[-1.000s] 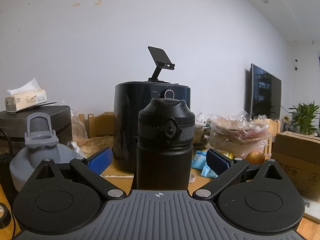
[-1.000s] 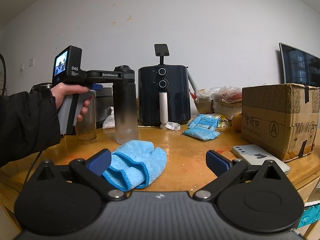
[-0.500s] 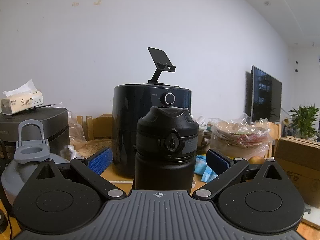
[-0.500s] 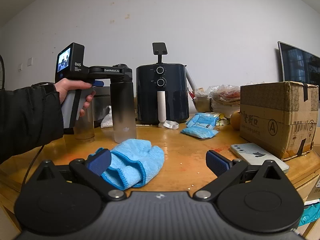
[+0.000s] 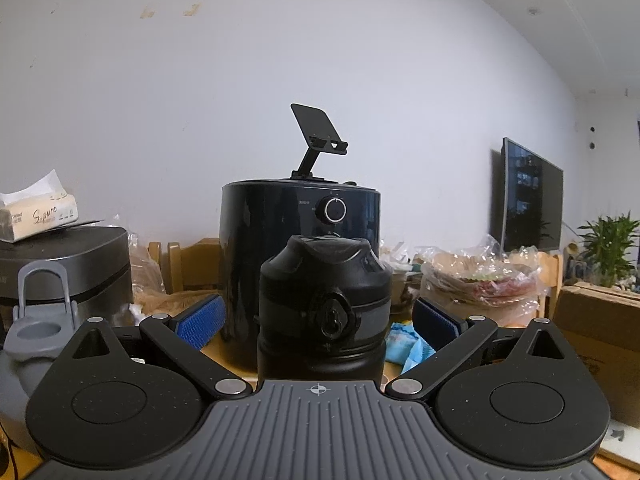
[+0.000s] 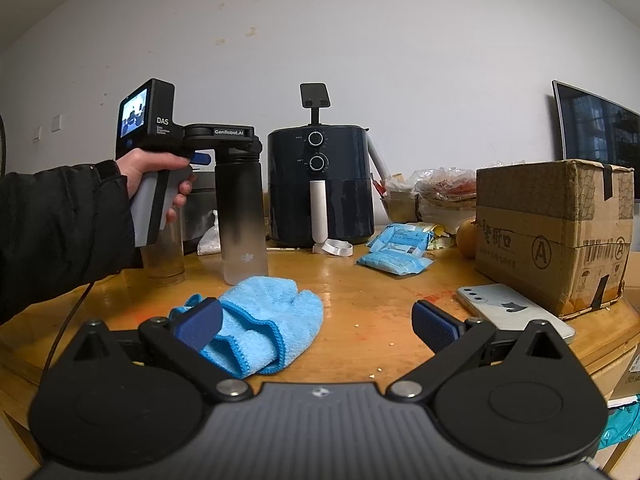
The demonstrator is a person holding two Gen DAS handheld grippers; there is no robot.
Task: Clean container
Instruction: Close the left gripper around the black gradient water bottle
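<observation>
Water bottle (image 6: 242, 216), black fading to frosted clear, stands upright on the wooden surface (image 6: 360, 300) in front of the air fryer (image 6: 320, 188). Looks rigid, smooth, probably slippery and top-heavy; best gripped at the ribbed black cap. Left tool (image 5: 318, 314) spread wide, pads either side of cap, not touching. Right tool (image 6: 316, 326) released, empty, low over the blue microfiber cloth (image 6: 268, 320), bottle well ahead-left.

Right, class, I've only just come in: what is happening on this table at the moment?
A person holds a gripper in each hand. The left gripper is up at the cap of a black-to-frosted bottle standing on the wooden table, its pads apart on either side and not yet closed. The right gripper is open low over the table, with a blue cloth lying by its left pad, not gripped.
</observation>
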